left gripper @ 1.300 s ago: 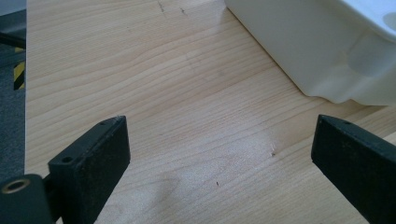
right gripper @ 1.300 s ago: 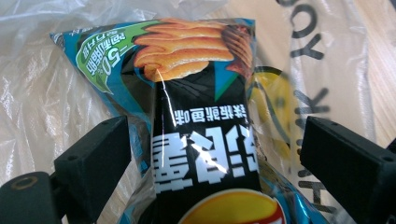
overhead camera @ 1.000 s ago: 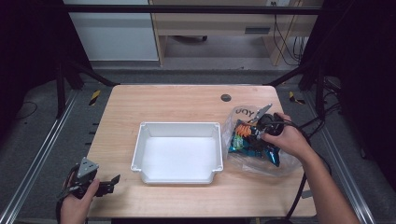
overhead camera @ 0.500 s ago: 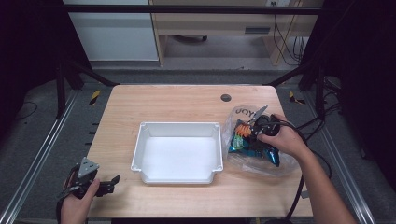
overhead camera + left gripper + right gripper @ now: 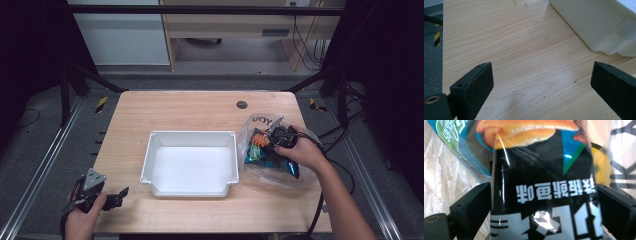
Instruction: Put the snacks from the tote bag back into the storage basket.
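The white tray [image 5: 190,162] lay empty while the right gripper [image 5: 544,202] clasped a black snack packet [image 5: 544,195] inside the plastic bag [image 5: 260,124], the left gripper [image 5: 541,82] idle and spread wide over the table [image 5: 511,50]

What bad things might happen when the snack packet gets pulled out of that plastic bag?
1. The black snack packet sits between the right hand-held gripper's jaws inside the clear plastic bag; the thin film might get dragged along.
2. The packet looks glossy, so it may slip out on the way to the white tray.
3. Other packets lie close and could get pulled out too.
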The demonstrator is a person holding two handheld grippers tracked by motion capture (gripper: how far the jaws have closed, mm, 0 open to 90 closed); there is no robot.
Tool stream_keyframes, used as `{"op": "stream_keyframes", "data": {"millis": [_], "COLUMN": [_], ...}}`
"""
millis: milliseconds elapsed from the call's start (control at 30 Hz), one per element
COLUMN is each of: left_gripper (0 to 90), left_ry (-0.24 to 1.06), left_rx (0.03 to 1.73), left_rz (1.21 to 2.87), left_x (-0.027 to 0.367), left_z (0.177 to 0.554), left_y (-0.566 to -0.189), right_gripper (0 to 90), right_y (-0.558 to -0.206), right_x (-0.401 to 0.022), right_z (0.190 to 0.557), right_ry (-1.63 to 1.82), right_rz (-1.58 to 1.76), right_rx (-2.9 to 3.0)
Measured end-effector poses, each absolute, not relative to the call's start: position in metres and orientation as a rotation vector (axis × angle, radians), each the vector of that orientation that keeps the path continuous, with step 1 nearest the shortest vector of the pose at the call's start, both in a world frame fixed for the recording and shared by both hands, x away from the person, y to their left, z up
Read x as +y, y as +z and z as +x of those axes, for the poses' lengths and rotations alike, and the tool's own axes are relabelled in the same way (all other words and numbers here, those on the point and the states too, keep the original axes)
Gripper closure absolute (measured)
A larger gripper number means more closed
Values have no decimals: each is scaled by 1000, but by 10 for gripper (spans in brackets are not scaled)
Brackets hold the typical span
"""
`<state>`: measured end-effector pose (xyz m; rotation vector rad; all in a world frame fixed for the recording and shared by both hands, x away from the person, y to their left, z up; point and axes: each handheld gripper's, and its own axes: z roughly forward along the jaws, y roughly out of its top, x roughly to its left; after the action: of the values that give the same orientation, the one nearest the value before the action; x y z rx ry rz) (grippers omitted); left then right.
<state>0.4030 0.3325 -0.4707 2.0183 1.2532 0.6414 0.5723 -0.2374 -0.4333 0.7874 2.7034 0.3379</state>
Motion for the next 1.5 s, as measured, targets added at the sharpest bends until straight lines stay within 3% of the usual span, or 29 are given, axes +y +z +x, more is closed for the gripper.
{"op": "stream_keyframes", "data": {"millis": [600,1133,1500], "left_gripper": [41,41,41], "left_ry": [641,637,631], "left_rx": [1250,1251,1260], "left_rz": [2022,2019,2012], "left_x": [332,333,333], "left_z": [403,403,403], "left_y": [-471,-471,-471], "right_gripper": [70,330,383], "right_y": [-443,-433,-420], "right_x": [-238,-242,-249], "right_z": [571,562,553], "right_ry": [322,326,365], "right_rz": [811,736,739], "right_rx": [2727,2731,2698]}}
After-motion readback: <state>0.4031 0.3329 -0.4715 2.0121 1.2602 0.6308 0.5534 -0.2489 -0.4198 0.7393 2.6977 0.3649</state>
